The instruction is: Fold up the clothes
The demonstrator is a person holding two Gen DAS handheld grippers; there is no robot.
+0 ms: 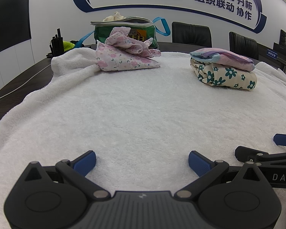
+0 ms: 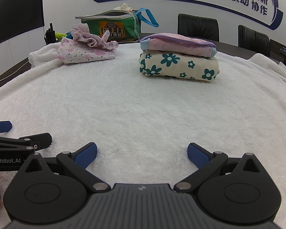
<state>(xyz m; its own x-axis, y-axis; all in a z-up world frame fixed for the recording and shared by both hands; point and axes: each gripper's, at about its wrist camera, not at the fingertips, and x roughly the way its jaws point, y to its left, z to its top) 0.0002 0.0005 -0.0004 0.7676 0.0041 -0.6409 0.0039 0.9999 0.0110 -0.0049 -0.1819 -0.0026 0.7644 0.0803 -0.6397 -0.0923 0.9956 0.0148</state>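
A pink floral garment (image 1: 124, 57) (image 2: 85, 52) lies at the far left of the white towel (image 1: 143, 114) (image 2: 143, 105), its lower part folded flat and a crumpled ruffled piece (image 1: 131, 43) (image 2: 91, 38) on top. At the far right stands a folded stack: a cream cloth with teal flowers (image 1: 225, 76) (image 2: 179, 65) under a pink and lilac piece (image 1: 226, 57) (image 2: 177, 44). My left gripper (image 1: 142, 163) is open and empty, low over the near towel. My right gripper (image 2: 142, 155) is open and empty beside it. Each shows at the edge of the other's view.
A green zip bag (image 1: 124, 28) (image 2: 112, 27) with blue straps holds more cloth behind the towel. Black office chairs (image 1: 191, 32) (image 2: 198, 25) stand at the back right. A black radio (image 1: 56, 43) and a yellow-green item sit at the back left on the dark table (image 1: 19, 80).
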